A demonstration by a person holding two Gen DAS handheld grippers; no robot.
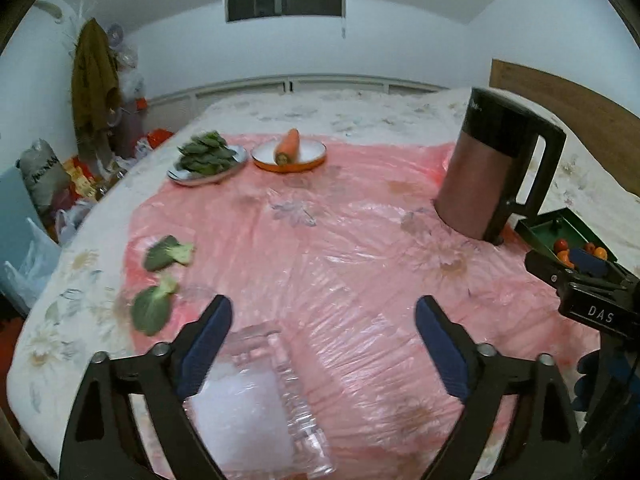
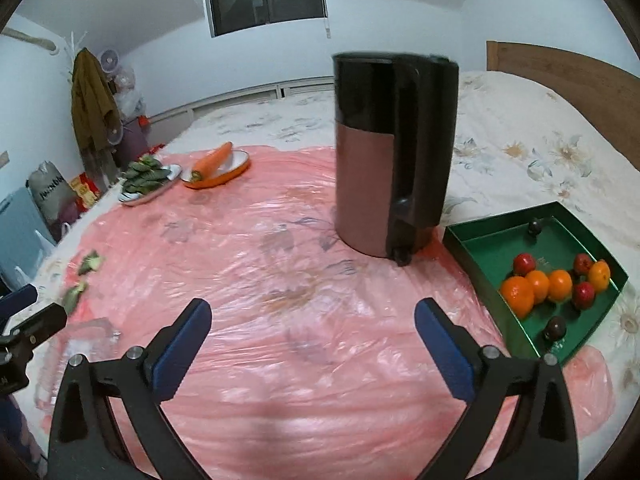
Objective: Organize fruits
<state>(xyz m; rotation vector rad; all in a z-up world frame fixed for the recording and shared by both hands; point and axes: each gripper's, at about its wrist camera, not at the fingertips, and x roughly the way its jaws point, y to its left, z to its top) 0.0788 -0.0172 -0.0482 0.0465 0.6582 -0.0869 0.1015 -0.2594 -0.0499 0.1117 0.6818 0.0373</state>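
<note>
A green tray (image 2: 480, 246) at the right holds several oranges (image 2: 538, 286), small red fruits (image 2: 524, 264) and two dark fruits (image 2: 556, 328). The tray also shows in the left wrist view (image 1: 538, 226). My right gripper (image 2: 312, 320) is open and empty over the pink plastic sheet, left of the tray. My left gripper (image 1: 324, 318) is open and empty above a clear plastic box (image 1: 256, 396). The right gripper's body shows at the right edge of the left wrist view.
A tall kettle (image 2: 394, 156) stands beside the tray. An orange dish with a carrot (image 1: 288, 146) and a plate of leafy greens (image 1: 206, 158) sit at the far side. Two loose green leaves (image 1: 168, 254) lie at the left. Clutter stands off the bed's left edge.
</note>
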